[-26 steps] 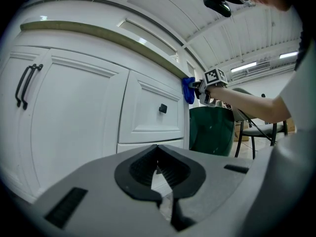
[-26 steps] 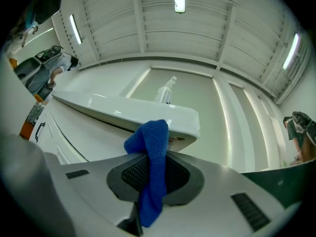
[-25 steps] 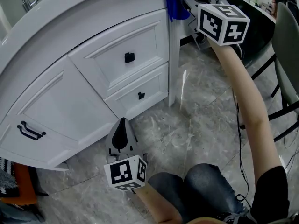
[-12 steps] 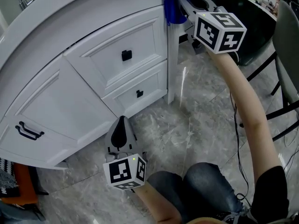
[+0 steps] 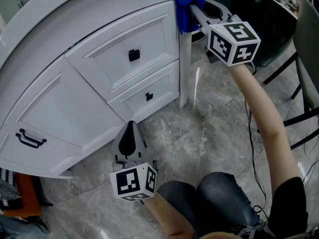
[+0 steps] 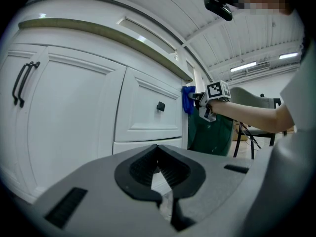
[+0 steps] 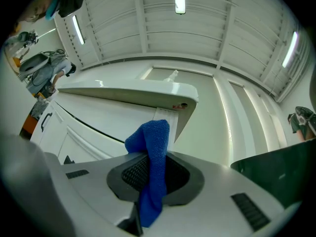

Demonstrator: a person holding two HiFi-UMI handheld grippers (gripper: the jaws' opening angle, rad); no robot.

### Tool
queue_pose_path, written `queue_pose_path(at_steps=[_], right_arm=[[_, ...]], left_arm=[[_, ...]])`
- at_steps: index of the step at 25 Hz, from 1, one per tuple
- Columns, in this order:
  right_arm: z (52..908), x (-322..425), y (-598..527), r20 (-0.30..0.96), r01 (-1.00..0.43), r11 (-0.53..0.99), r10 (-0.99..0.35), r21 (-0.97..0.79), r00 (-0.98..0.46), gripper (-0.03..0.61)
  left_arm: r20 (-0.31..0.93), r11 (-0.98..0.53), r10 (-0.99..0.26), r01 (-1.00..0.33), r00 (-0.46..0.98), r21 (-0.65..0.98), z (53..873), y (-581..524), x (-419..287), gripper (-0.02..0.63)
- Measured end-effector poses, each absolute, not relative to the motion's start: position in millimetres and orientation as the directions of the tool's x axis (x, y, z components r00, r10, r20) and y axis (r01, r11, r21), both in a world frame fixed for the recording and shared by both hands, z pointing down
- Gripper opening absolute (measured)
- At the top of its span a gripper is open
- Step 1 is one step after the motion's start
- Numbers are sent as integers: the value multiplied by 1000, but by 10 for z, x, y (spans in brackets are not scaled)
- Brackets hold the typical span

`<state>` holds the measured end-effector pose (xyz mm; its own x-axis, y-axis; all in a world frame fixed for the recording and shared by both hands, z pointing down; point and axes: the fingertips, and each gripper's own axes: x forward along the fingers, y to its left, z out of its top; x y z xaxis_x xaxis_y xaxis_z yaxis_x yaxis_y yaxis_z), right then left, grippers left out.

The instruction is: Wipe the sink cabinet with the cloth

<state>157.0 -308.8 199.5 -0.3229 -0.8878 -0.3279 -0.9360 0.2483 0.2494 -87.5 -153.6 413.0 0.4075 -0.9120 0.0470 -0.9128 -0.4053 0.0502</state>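
- Here, at the far left, the white sink cabinet (image 5: 55, 98) curves away, and its door carries a black bar handle (image 5: 32, 139) low down.
- The left gripper (image 5: 130, 128) hangs low over the grey marbled floor (image 5: 199, 133). It points at the cabinet's lower front without touching it. In the left gripper view its jaws are pressed together at the tips with nothing between them.
- To its right sit the upper drawer (image 5: 124, 44) and the lower drawer (image 5: 142, 106), one above the other, each with a small black knob.
- The blue cloth (image 5: 186, 6) lies against the top of the cabinet's corner post (image 5: 184, 59), just under the edge of the countertop (image 5: 60, 19).
- The right gripper (image 5: 194, 11) is clamped on the cloth. In the right gripper view the cloth rises from between the jaws, and its folded top stands in front of the post.
- At the far right are a dark table (image 5: 249, 4) and a chair (image 5: 306, 44).
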Motion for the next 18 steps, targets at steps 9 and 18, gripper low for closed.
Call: queue_pose_path(at_steps=[9,18], right_arm=[[2272,1567,-3099,-337,-933,236,-885,273,-323,58],[2515,1570,-3089,-345,-932,226,-883,284,-319,59]], left_arm=[[48,-408,-911,-912,410,50,4129,-1536,-859,5],[47,-410,-910,-911,412,50,4118,-1522,-843,5]])
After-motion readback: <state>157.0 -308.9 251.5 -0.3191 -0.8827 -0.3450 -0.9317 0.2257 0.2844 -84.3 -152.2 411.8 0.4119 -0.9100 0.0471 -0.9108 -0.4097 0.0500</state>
